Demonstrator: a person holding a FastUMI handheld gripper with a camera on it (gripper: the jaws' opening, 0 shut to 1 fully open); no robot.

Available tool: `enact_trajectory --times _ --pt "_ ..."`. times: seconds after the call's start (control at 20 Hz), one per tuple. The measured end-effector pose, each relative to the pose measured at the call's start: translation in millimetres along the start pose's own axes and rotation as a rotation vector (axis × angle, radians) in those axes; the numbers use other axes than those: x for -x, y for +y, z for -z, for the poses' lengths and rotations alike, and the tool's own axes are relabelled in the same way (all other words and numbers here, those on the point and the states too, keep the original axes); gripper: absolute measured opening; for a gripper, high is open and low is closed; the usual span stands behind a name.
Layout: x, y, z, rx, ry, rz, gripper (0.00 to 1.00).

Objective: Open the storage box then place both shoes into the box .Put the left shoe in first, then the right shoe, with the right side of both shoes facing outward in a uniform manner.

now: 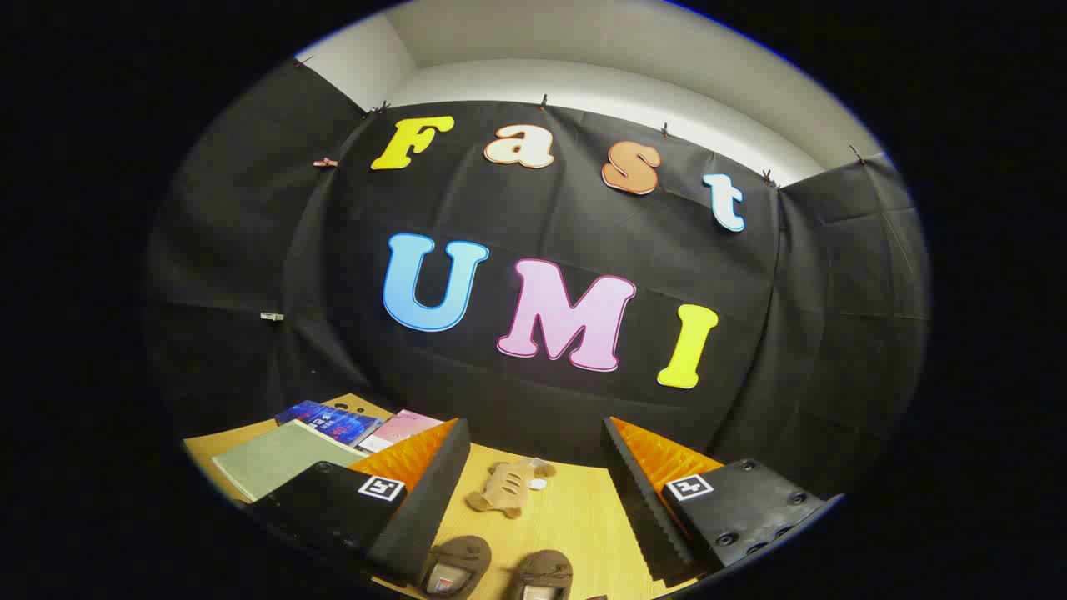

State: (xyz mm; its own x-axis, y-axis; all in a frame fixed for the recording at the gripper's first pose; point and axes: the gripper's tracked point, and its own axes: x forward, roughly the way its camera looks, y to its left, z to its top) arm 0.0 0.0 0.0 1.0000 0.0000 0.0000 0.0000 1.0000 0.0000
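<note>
Two brown shoes (498,573) sit side by side on the wooden table (575,517), low between the gripper (533,492) fingers, at about six o'clock from the midpoint of the gap. Their openings face up, and pale insoles show inside; something is printed on each insole, but it is too small to read. The left-hand one lies just beside the inner face of the left finger (425,500), the other a little apart from it toward the right finger (642,500).

The fingers stand wide apart and hold nothing; bare tabletop shows between them. Each finger carries a small white square tag with a black pattern on it, not writing that can be read.

Beyond the shoes, at about twelve o'clock from them and still between the fingers, lies a small tan plush toy (504,487) with darker stripes, and a little white disc (538,483) rests just beside it at three o'clock.

At roughly ten o'clock from the left finger, flat things lie near the booth's cloth wall: a grey-green book (271,458), a blue booklet (329,421) touching its far edge, and a pink card (404,429) beside that. Print shows on the blue cover, but it is too blurred to make out.
</note>
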Motion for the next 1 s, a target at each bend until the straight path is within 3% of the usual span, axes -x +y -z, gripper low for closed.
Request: enact_trajectory --times 0.7,1.0 --pt "-1 14 8 -0.014 0.028 -0.042 0.97" --pt "-1 47 24 -0.083 0.071 -0.172 0.97"
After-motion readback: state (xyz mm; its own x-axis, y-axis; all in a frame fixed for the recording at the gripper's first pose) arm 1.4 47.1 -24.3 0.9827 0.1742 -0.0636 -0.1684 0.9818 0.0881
